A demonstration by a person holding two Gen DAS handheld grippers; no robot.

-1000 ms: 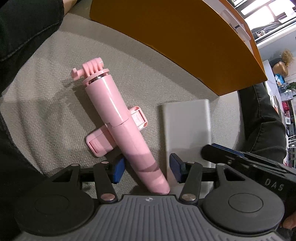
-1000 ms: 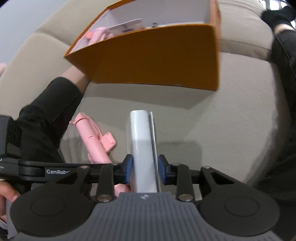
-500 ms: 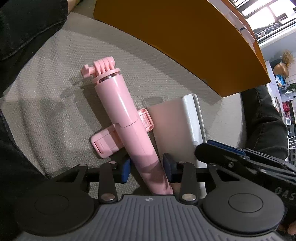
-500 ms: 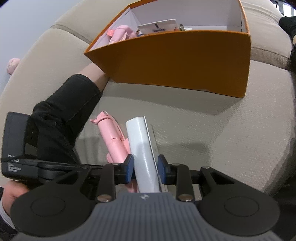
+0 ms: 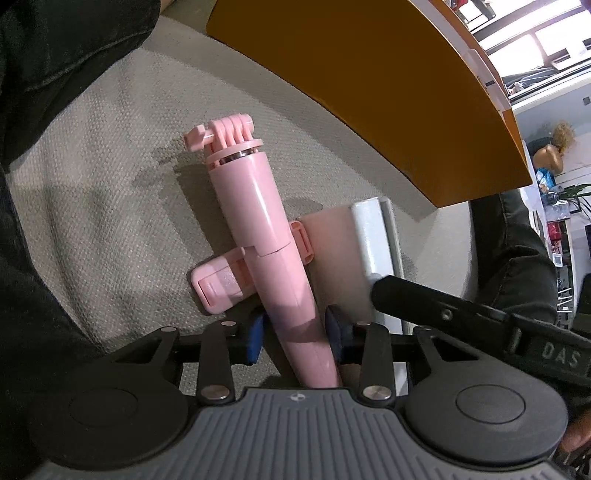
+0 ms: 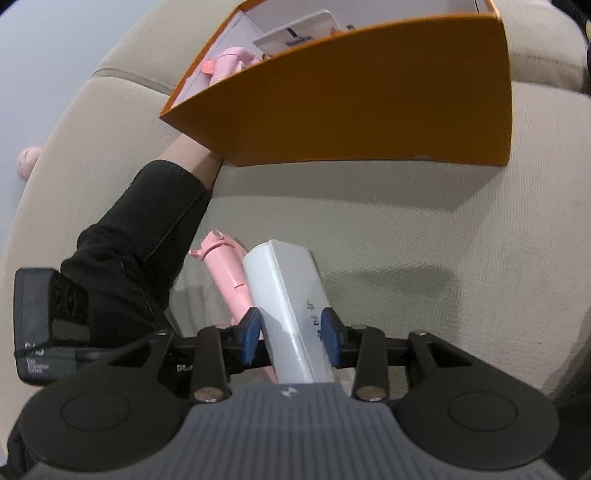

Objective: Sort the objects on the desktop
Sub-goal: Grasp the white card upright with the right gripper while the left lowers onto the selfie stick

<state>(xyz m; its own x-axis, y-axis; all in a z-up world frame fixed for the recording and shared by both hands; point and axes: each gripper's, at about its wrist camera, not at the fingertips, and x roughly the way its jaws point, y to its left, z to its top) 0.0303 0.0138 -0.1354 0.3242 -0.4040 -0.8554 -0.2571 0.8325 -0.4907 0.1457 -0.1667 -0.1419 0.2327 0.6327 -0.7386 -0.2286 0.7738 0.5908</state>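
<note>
1. As far as the views show, the sorting is partly done: the orange box [image 6: 351, 110] on the sofa cushion [image 6: 443, 240] already holds a pink item [image 6: 229, 62] and a white card [image 6: 299, 31].
2. Two things are left outside it, lying near its front wall: the pink selfie stick [image 5: 255, 206] and, just beside it, the white power bank [image 6: 284, 280].
3. We see the left gripper [image 5: 295, 332] with its jaws clenched on the lower part of the selfie stick. The head of the stick points toward the box.
4. The right gripper [image 6: 291, 332] has the power bank between its jaws. They are opening now, but both pads seem to be against its sides, and it sits tilted there.
5. We judge that both things must be lifted and placed in the box; neither is over its rim yet.
6. Compared with one second ago, the left jaws stood wide around the stick and now they grip it.
7. The power bank lay flat on the cushion then. Now it stands on its edge in the left view, and in the right view it has rolled to show a broader face.
</note>
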